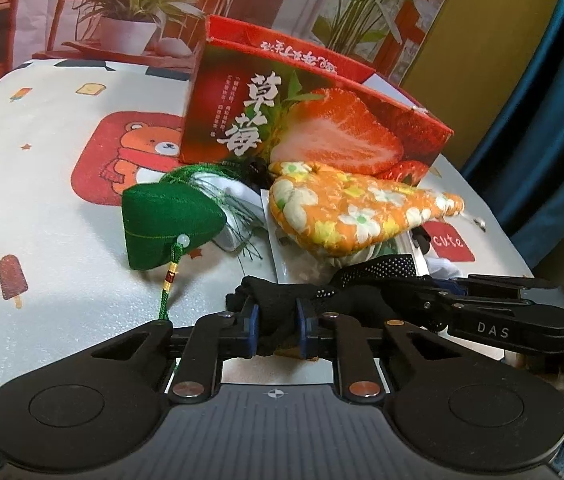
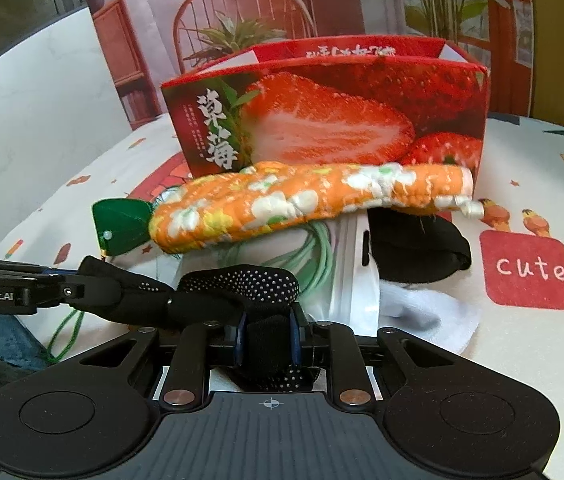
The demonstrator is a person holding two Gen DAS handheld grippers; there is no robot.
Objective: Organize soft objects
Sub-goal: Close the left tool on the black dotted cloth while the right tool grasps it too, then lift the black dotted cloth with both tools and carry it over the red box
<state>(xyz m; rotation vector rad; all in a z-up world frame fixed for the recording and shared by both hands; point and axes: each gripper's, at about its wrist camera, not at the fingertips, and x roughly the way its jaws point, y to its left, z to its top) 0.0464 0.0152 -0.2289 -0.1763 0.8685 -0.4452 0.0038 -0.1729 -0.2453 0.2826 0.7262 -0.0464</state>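
1. Our left gripper (image 1: 276, 326) is clamped on one end of the black knitted sock with white grip dots (image 1: 282, 312); no gap shows between pads and cloth.
2. Our right gripper (image 2: 267, 338) is pinched shut on the other end, so the sock spans both, just ahead of the fingertips.
3. We keep both grips firm and the cloth taut.
4. Beyond lie the orange floral quilted mitt (image 2: 282, 204) and the open red strawberry-printed cardboard box (image 2: 322, 120); we judge the sock must clear the mitt.

White pouch (image 2: 352, 280) half hidden under orange mitt (image 2: 282, 204), box (image 1: 302, 120) interior unseen
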